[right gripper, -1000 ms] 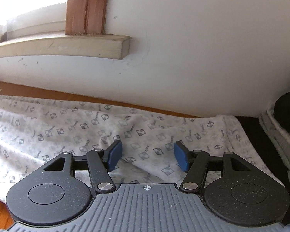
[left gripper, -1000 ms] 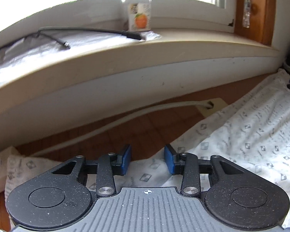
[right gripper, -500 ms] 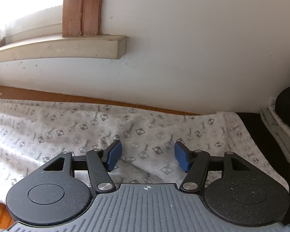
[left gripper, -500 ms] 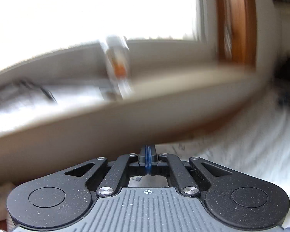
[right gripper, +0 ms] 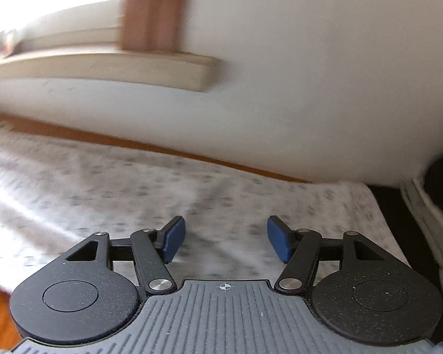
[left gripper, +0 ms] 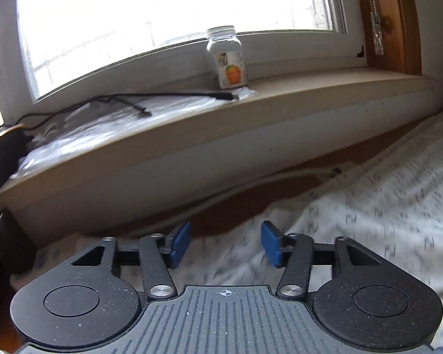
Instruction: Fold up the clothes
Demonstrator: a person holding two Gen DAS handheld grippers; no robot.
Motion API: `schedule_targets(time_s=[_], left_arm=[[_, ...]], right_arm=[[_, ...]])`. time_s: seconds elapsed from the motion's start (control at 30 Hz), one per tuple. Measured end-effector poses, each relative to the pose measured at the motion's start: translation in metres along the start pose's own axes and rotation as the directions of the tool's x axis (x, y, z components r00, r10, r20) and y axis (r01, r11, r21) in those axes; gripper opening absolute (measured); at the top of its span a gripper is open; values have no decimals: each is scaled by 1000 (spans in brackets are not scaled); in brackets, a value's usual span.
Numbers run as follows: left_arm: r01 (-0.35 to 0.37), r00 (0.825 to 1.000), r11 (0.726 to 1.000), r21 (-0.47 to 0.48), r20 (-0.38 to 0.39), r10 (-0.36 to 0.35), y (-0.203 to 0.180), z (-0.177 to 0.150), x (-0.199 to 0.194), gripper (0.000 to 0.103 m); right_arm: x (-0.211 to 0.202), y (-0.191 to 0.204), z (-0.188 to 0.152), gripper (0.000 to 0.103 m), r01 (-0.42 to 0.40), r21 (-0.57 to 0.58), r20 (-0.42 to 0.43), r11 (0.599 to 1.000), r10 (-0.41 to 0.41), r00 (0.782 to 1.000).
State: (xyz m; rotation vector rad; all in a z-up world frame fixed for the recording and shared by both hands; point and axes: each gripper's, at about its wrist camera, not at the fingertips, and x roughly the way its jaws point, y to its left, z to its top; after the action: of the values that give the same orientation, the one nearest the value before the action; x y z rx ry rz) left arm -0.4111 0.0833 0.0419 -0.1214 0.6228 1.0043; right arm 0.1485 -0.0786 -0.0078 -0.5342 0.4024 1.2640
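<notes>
A white garment with a small grey square print point(left gripper: 369, 206) lies spread on the wooden surface below the window wall. My left gripper point(left gripper: 226, 246) is open just above the garment's near left part, with nothing between its blue pads point(left gripper: 180, 243). In the right wrist view the same printed garment point(right gripper: 103, 194) stretches across the frame, blurred by motion. My right gripper point(right gripper: 226, 242) hangs open over it, apart from the cloth, blue pads point(right gripper: 276, 242) spread wide and empty.
A windowsill point(left gripper: 280, 100) runs along the wall with a clear bottle with an orange label point(left gripper: 227, 59) and a black cable point(left gripper: 133, 103). A white cord point(left gripper: 251, 188) lies on the wooden surface point(left gripper: 221, 215). Dark and grey clothes point(right gripper: 428, 206) lie at the far right.
The left gripper shut half a second ago and has opened again, and its view has swung up toward the window. The right gripper stayed open and is now moving, blurring its view.
</notes>
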Motion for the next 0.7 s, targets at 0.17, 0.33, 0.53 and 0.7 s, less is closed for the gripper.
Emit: schedule_targets(time_s=[0.17,0.33,0.53,0.7], left_arm=[[12,1000,998,-57,-25,-14,6,-18,-28,63],[138,990,989,-57,6,-138,-22,-22,-65,46],[229,973,973,-33,-8,-229,-53,-32,-84,47],[247,969,969,-26,-4,-247,-64,-40,-94,3]], right_arm=[[-14,84,36,61,-158,-100,30,982,162,986],[-9,180,60,61,-351,-184,5,918,358,934],[5,260,82,61,-458,-195,-32,867,461,887],[5,292,95,61,-471,-214,-19,856,478,878]])
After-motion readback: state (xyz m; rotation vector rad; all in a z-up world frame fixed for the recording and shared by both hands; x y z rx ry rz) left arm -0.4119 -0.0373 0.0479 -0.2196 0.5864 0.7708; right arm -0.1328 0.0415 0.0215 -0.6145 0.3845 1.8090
